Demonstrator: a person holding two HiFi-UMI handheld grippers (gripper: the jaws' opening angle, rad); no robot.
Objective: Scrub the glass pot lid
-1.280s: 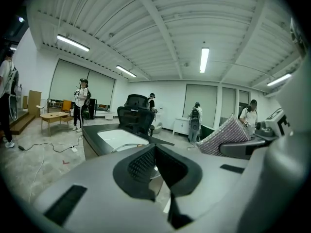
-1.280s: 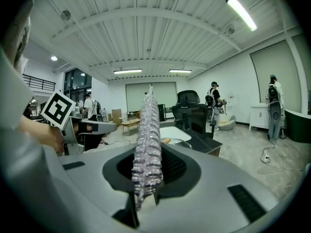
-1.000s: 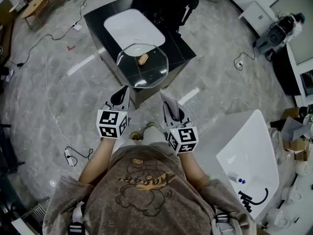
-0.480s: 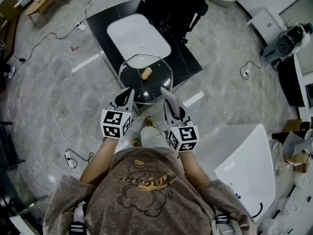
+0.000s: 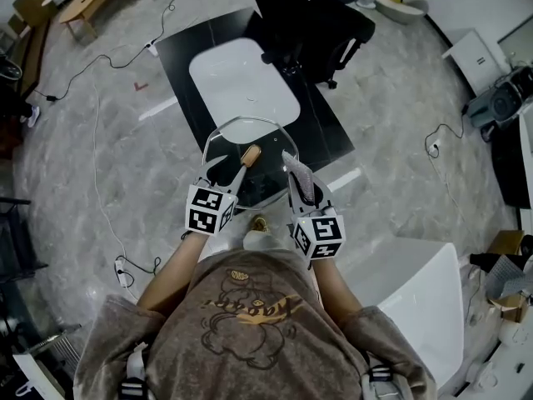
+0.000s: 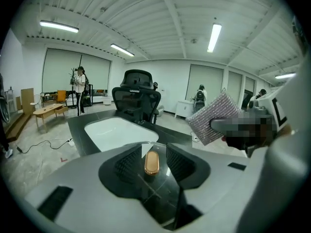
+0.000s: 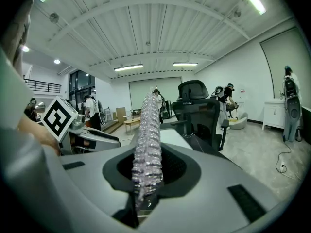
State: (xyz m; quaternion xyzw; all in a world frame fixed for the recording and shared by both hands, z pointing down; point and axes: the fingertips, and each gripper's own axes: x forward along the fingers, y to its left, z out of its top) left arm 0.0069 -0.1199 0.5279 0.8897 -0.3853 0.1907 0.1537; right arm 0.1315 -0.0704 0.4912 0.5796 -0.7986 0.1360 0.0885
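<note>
The glass pot lid (image 5: 260, 133), round with a golden knob (image 5: 250, 154), lies over the near end of the black table (image 5: 190, 48). My left gripper (image 5: 218, 176) is at the lid's near left rim. Its jaws have just been opening and now stand open, with the glass (image 6: 163, 191) between the pads and the knob (image 6: 151, 165) just beyond. The left gripper (image 6: 149, 154) does not press on the lid. My right gripper (image 5: 297, 179) is at the lid's near right rim, shut on a glittery silver scrub pad (image 7: 147, 144), which stands upright; that pad (image 6: 214, 118) also shows in the left gripper view.
A white basin (image 5: 243, 80) is set in the black table beyond the lid. A black office chair (image 5: 321, 19) stands at the table's far side. A white table (image 5: 420, 307) is at the lower right. Cables (image 5: 92, 157) trail over the floor; people stand far off.
Both grippers and the lid have moved forward to the black table. The lid, held clear of the table a second ago, now sits over its near end.
</note>
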